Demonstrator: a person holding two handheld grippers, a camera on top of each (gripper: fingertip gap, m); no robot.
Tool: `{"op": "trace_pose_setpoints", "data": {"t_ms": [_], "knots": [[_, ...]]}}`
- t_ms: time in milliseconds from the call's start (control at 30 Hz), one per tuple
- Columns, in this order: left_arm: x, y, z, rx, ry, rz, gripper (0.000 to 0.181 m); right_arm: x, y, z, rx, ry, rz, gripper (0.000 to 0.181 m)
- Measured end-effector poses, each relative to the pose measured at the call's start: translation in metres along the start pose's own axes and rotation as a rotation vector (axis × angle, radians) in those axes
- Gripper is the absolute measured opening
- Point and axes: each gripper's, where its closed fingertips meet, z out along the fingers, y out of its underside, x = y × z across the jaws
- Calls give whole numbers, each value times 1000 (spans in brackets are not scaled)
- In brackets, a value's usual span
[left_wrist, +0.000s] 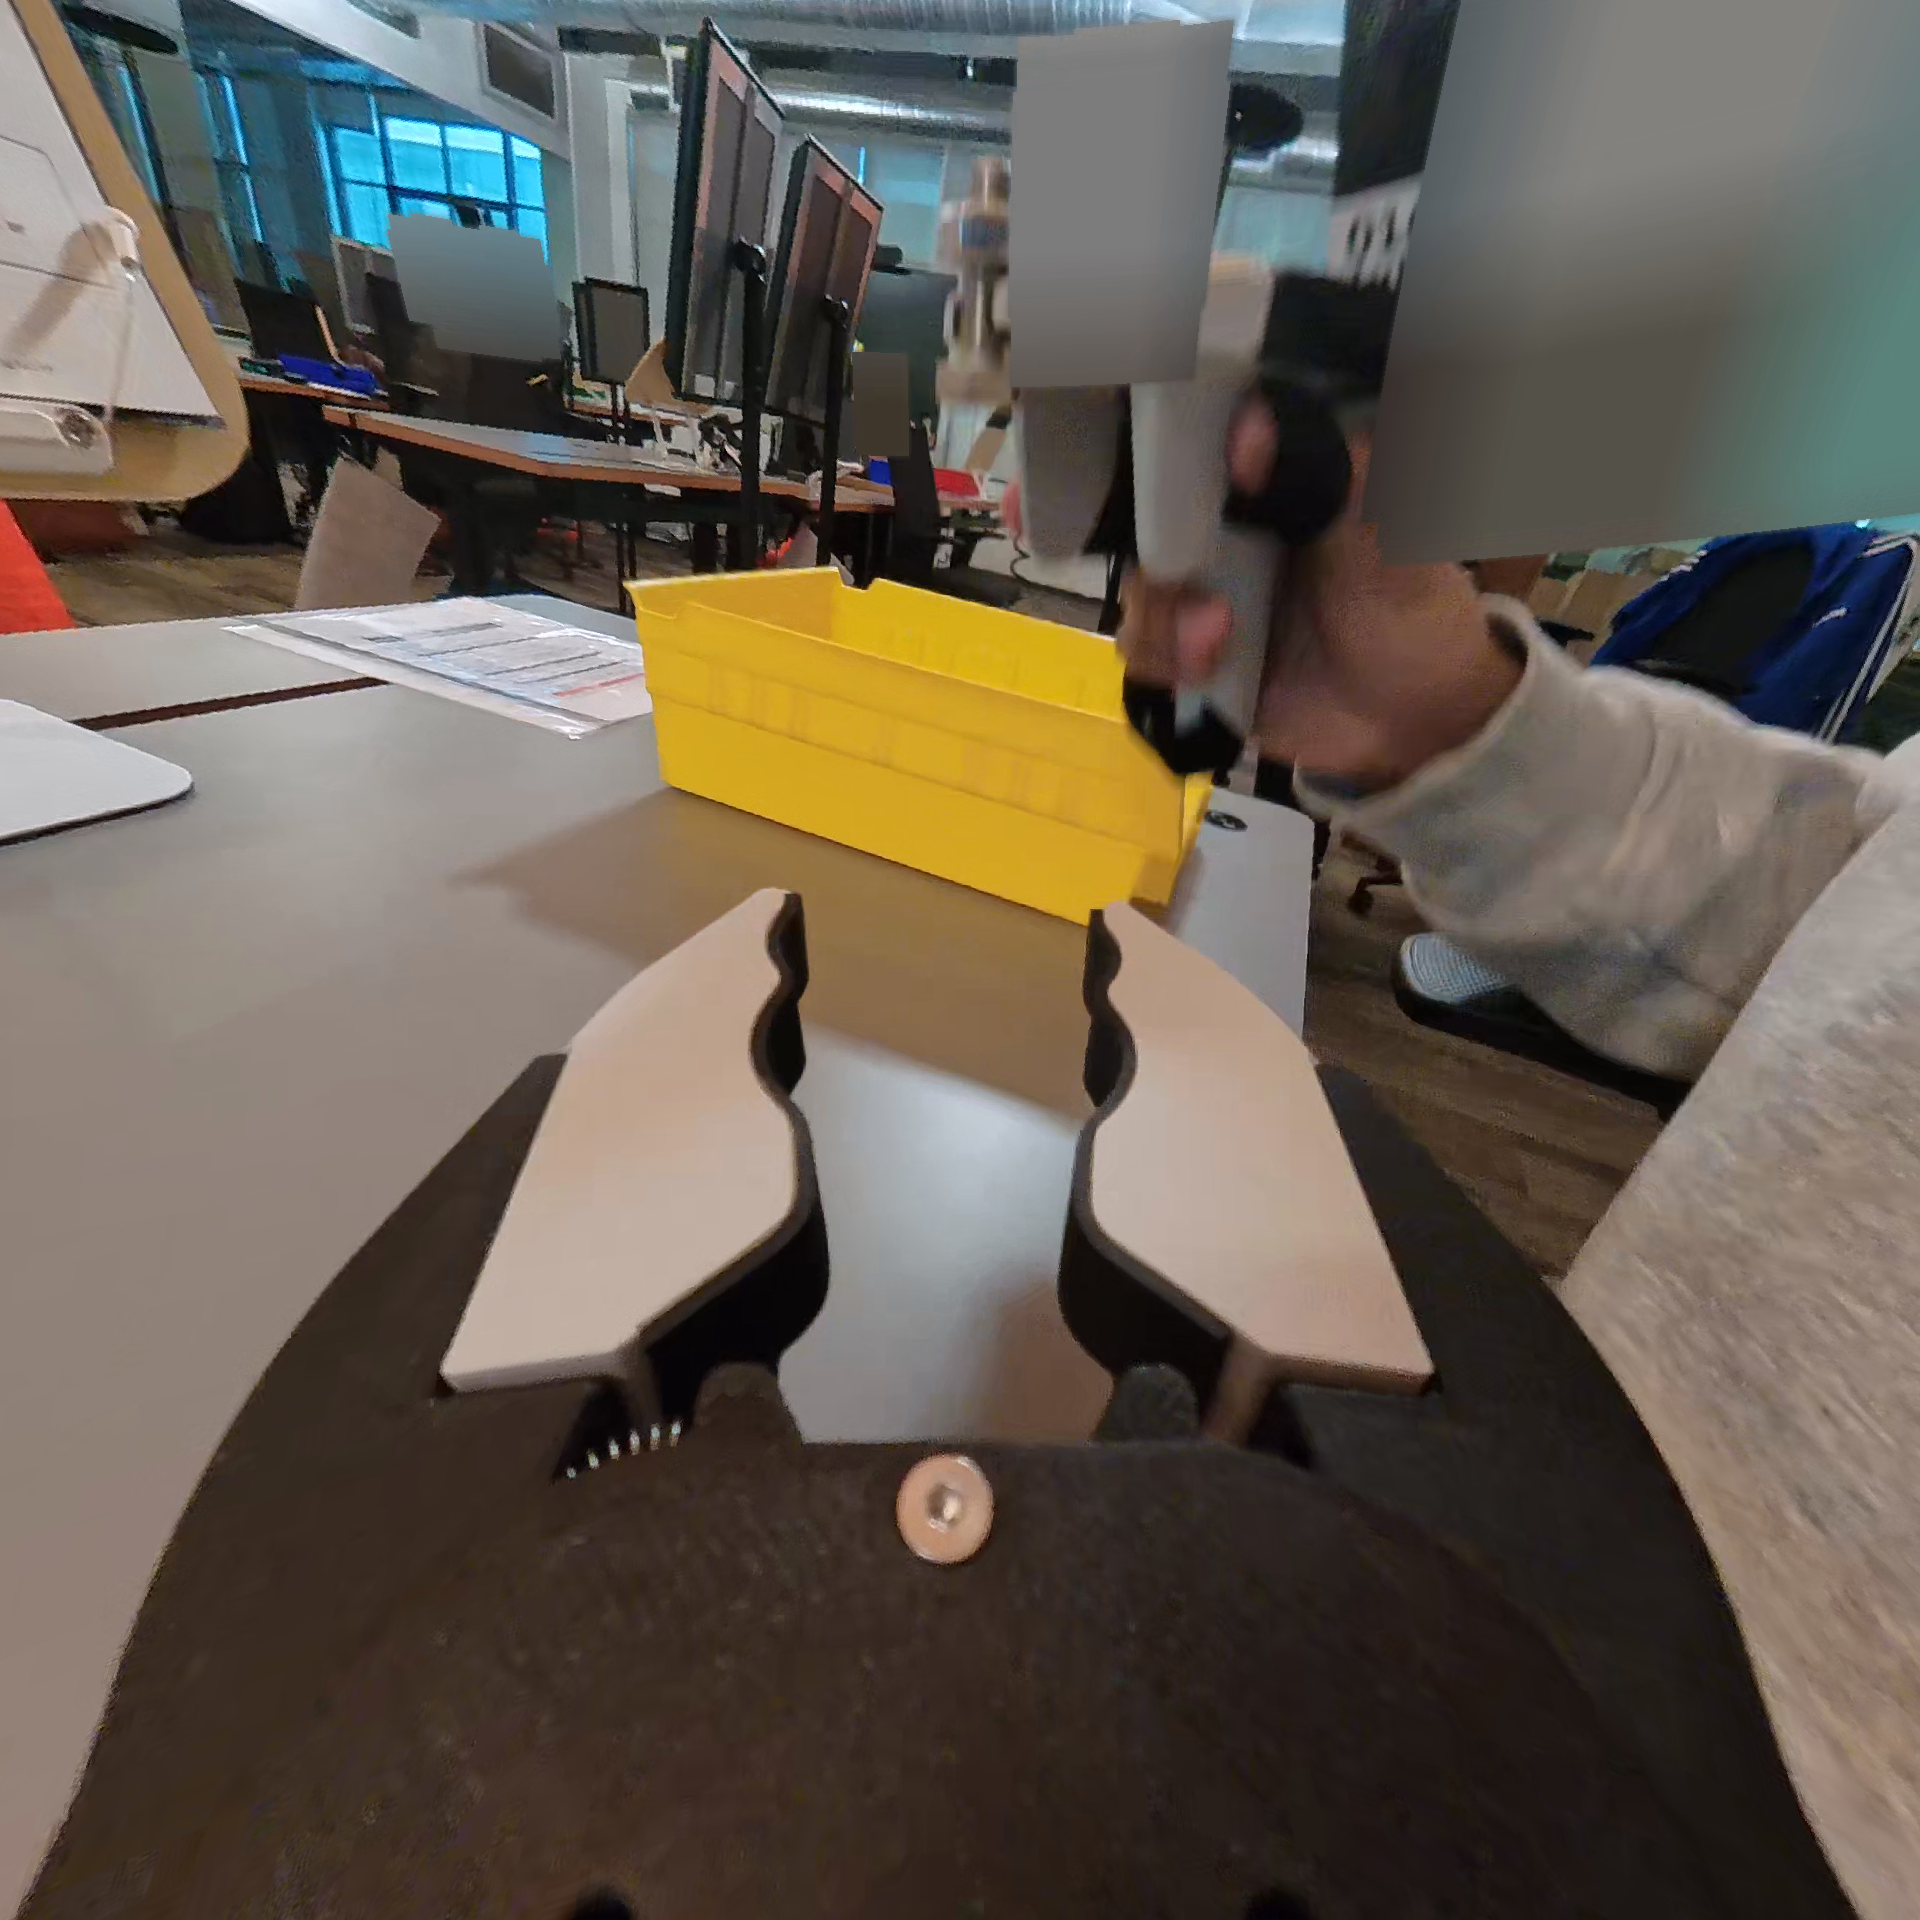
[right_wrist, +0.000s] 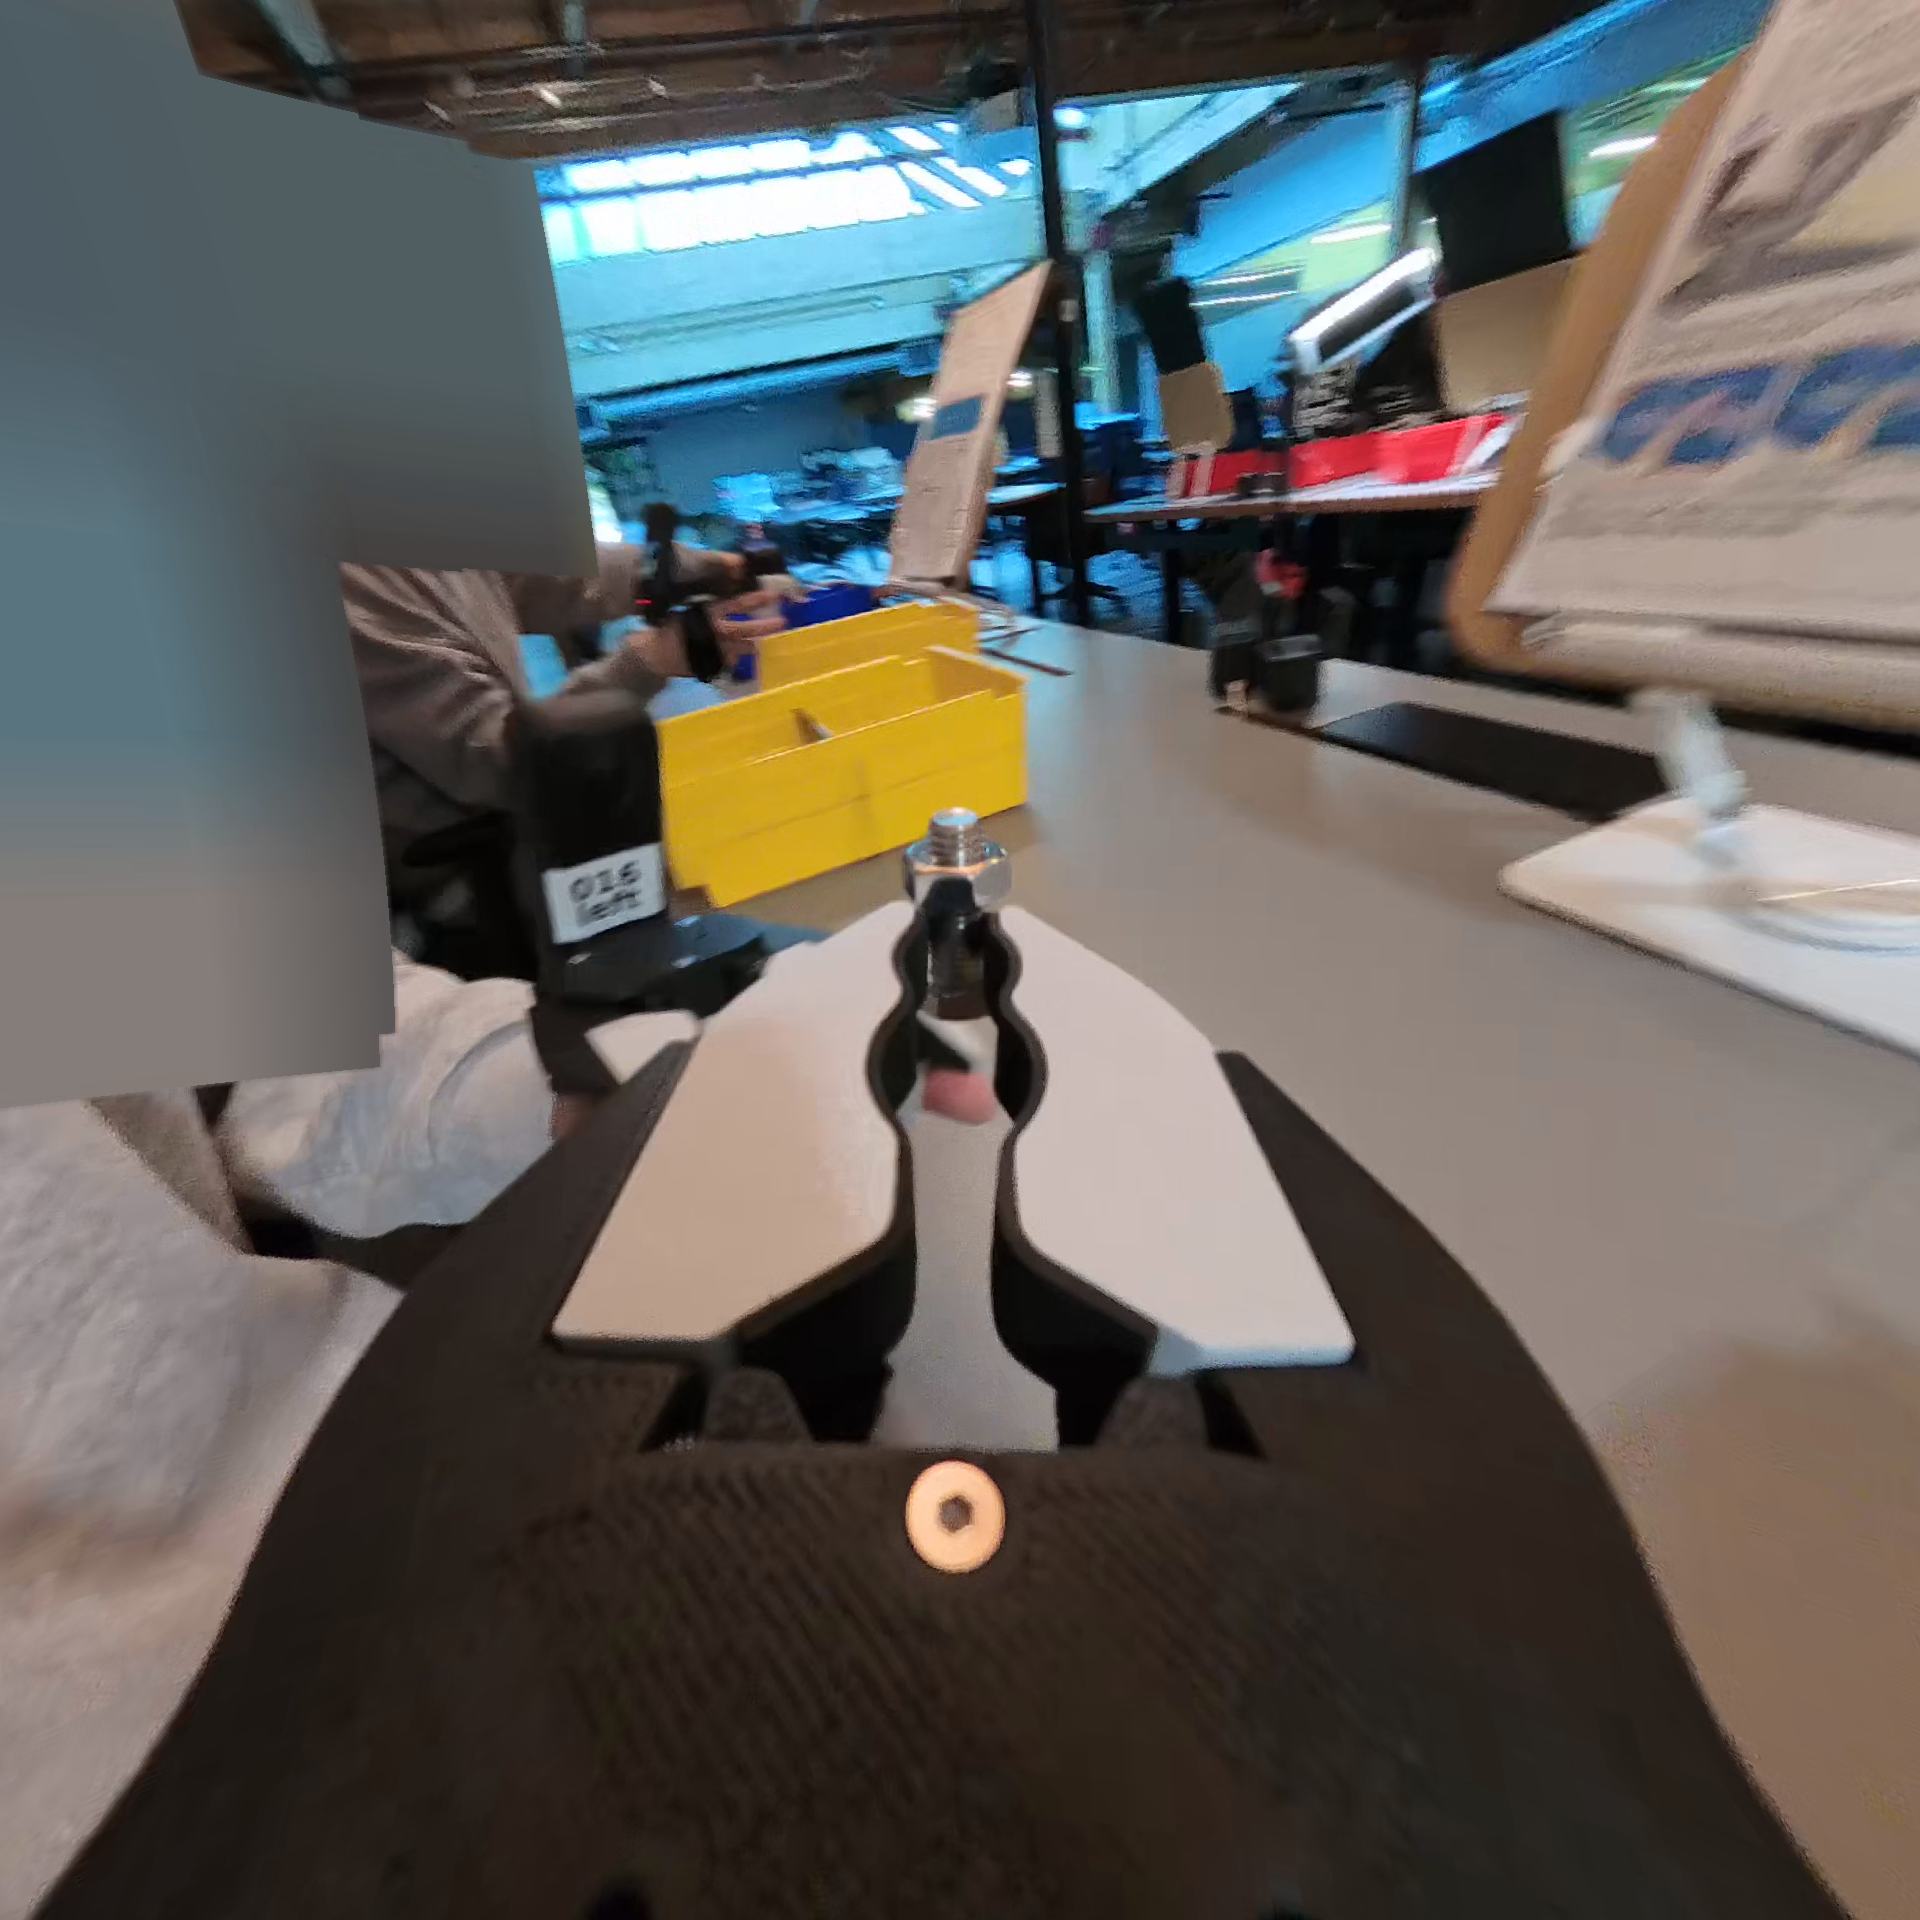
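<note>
My left gripper (left_wrist: 943, 940) is open and empty, held low over the grey table (left_wrist: 312, 987), with a yellow bin (left_wrist: 914, 727) just beyond its tips. My right gripper (right_wrist: 956, 935) is shut on a metal bolt (right_wrist: 954, 914) that stands upright between the fingertips, with a silver nut (right_wrist: 956, 871) threaded near its top. In the left wrist view the right gripper (left_wrist: 1184, 717) shows blurred in a hand above the bin's right end. In the right wrist view the left gripper's black body (right_wrist: 597, 831) shows at the left, in front of a divided yellow bin (right_wrist: 842, 758).
A white stand base (right_wrist: 1725, 914) with a tilted board of papers (right_wrist: 1745, 416) sits at the table's right. A clear sleeve with a sheet (left_wrist: 457, 655) lies behind the bin. A second yellow bin (right_wrist: 873, 634) and a black pad (right_wrist: 1486, 748) lie farther back. Another person works beyond. About 8 centimetres separates my left fingertips from my right.
</note>
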Motion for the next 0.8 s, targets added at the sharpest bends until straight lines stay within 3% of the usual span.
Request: {"op": "trace_pose_setpoints", "data": {"t_ms": [100, 167, 233, 367, 467, 567, 800], "knots": [[3, 5, 3, -24, 6, 14, 48, 46, -36, -47, -93, 232, -113, 10], [4, 7, 4, -34, 6, 24, 45, 85, -42, -88, -207, 412, -107, 9], [4, 8, 5, -38, 1, 33, 43, 125, -25, -132, -365, 580, -12, 10], [3, 12, 6, -54, 0, 25, 39, 179, 62, -206, -704, 782, 319, 10], [4, 13, 6, -62, 5, 23, 37, 182, 113, -225, -834, 774, 534, 10], [4, 14, 7, -65, 8, 27, 37, 182, 142, -239, -974, 812, 568, 10], [4, 14, 6, -69, 9, 29, 36, 184, 154, -247, -1016, 834, 603, 10]]}}
